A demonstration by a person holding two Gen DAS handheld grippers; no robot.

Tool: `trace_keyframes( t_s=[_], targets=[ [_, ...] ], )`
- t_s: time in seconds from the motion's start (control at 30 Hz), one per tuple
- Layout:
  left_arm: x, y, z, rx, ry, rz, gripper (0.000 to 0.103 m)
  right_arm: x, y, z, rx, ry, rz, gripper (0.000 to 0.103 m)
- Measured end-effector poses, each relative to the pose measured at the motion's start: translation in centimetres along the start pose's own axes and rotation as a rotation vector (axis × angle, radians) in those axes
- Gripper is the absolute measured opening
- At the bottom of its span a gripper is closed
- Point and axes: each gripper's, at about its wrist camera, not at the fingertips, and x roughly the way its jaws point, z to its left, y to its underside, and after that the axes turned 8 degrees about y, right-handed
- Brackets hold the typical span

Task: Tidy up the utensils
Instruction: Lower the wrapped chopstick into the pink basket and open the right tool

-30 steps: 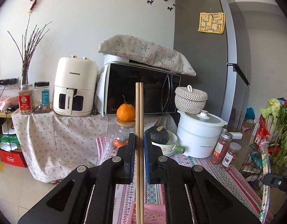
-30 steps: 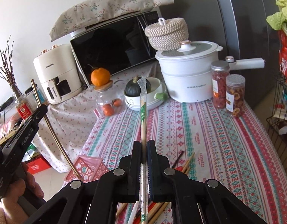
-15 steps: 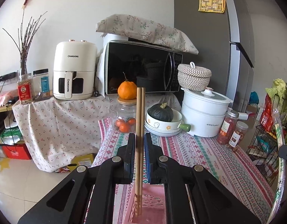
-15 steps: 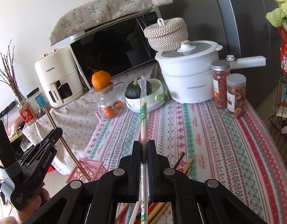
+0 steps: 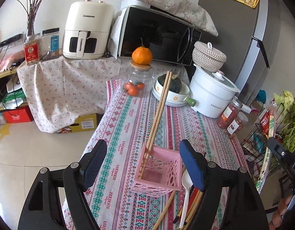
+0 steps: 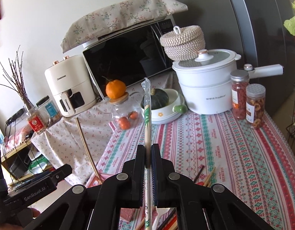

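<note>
A pink perforated utensil basket [image 5: 159, 170] stands on the patterned tablecloth. A pair of wooden chopsticks [image 5: 159, 111] leans in its left corner, tips up. My left gripper [image 5: 143, 164] is open and empty, its jaws either side of the basket. A white plastic spoon [image 5: 185, 189] and several loose chopsticks [image 5: 193, 203] lie to the right of the basket. My right gripper [image 6: 148, 155] is shut on plastic-wrapped disposable chopsticks [image 6: 147, 111], held upright above the table. The wooden chopsticks [image 6: 86, 145] and a corner of the basket [image 6: 101, 178] show at its left.
At the table's far end stand a glass jar [image 5: 137, 80] with an orange on top, a bowl holding a squash [image 5: 172, 92], a white pot [image 5: 210, 94] and two spice jars [image 5: 233, 117]. A wire rack of greens [image 5: 278, 126] stands on the right.
My left gripper lowered the wooden chopsticks into the pink basket, then opened and let them go. The right gripper held its wrapped chopsticks nearly still.
</note>
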Motion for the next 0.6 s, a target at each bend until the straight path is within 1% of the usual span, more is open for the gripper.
trace_keyframes(
  t_s=[0.07,0.17,0.33,0.43,0.6],
  targets=[
    [-0.6,0.4,0.1,0.016,-0.012,0.028,0.086,0.4,-0.3,0.7,0.001,-0.022,-0.014,0.005],
    [-1.3,1.1,0.5,0.047,-0.023,0.063,0.087,1.2,-0.5,2.0,-0.006,-0.054,-0.038,0.005],
    [-1.6,1.6,1.7,0.055,0.001,0.116,0.087,3.4,-0.4,4.1,0.004,-0.096,-0.048,0.005],
    [-1.1,1.9,2.3,0.07,0.01,0.162,0.087,4.6,-0.4,5.6,-0.014,-0.087,-0.075,0.005],
    [-0.8,1.8,3.6,0.024,0.032,0.192,0.087,6.7,-0.7,7.9,-0.04,-0.049,-0.124,0.005]
  ],
)
